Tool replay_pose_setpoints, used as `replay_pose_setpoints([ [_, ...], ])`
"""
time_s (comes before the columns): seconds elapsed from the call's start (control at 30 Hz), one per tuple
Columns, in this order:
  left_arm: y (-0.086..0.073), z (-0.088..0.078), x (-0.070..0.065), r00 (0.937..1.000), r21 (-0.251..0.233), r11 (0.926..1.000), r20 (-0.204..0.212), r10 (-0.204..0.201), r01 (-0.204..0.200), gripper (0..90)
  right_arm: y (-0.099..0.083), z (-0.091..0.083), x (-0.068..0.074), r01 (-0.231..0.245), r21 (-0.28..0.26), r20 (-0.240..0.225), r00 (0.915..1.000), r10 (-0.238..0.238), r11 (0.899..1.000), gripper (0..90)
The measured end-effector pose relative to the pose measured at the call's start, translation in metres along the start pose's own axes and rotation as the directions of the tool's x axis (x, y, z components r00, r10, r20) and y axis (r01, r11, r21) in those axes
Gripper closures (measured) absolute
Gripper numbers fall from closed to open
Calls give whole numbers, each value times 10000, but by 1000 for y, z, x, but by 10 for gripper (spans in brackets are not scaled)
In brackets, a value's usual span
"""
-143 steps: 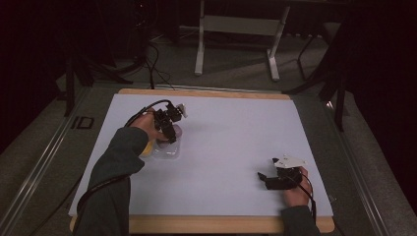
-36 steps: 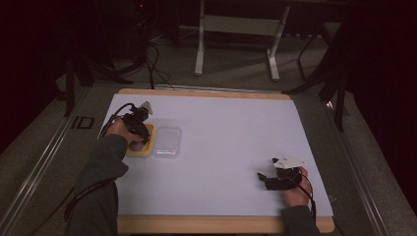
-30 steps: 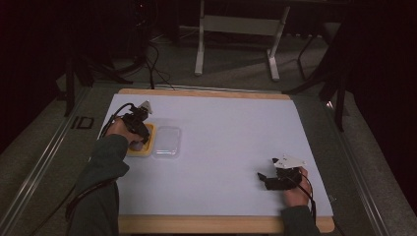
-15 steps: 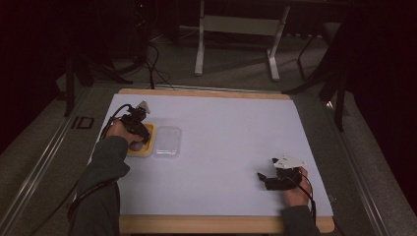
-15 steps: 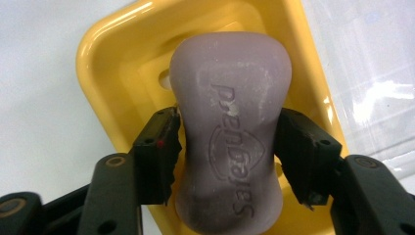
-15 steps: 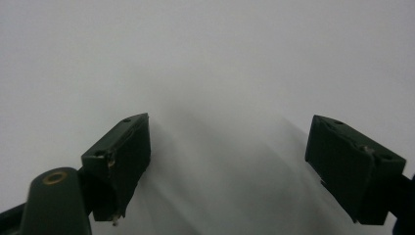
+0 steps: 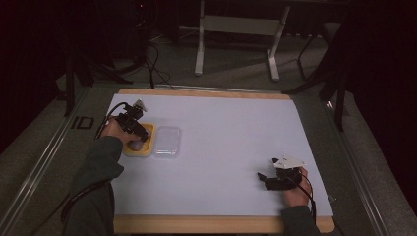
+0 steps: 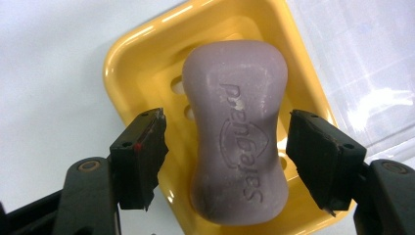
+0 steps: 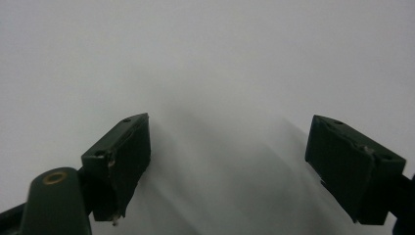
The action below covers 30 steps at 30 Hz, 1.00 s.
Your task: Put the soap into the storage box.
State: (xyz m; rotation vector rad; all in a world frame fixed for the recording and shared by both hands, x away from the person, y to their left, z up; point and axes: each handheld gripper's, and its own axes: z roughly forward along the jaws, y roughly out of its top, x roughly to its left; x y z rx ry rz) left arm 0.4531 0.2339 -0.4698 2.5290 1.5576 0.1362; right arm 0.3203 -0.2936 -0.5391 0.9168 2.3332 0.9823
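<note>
Lying in the yellow dish (image 8: pixel 122 58), the soap (image 8: pixel 235 132) sits between just-opened left hand-held gripper (image 8: pixel 225 152) jaws.

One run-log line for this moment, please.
left gripper: jaws just opened, clear of soap bar | soap bar: lying in yellow dish | clear lid: beside dish | right gripper: open, idle

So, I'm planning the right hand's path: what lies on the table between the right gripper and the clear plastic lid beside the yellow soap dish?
Nothing: in the high view, the white tabletop is bare between the right gripper and the clear plastic lid.
</note>
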Motion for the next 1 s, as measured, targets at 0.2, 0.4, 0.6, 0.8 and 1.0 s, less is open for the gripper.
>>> replay_pose_setpoints([
  [0.2,-2,-6,1,10000,-217,9997,-7,73,-73,306,0,0,0,-3,-12,6,10000,3,10000,166],
  [0.4,-3,-15,-2,9995,-580,9979,-56,301,-304,312,0,0,0,1,-12,10,10000,-1,10000,167],
  [0.6,-3,-21,-8,9980,-803,9948,-134,610,-619,326,0,0,0,4,-13,7,10000,-4,10000,167],
  [0.8,-2,-28,-16,9944,-1045,9890,-231,1032,-1051,332,0,0,0,3,-11,8,10000,-3,10000,168],
  [1.0,-4,-37,-36,9835,-1462,9728,-463,1746,-1796,341,0,0,0,-9,-12,0,10000,9,10000,168],
])
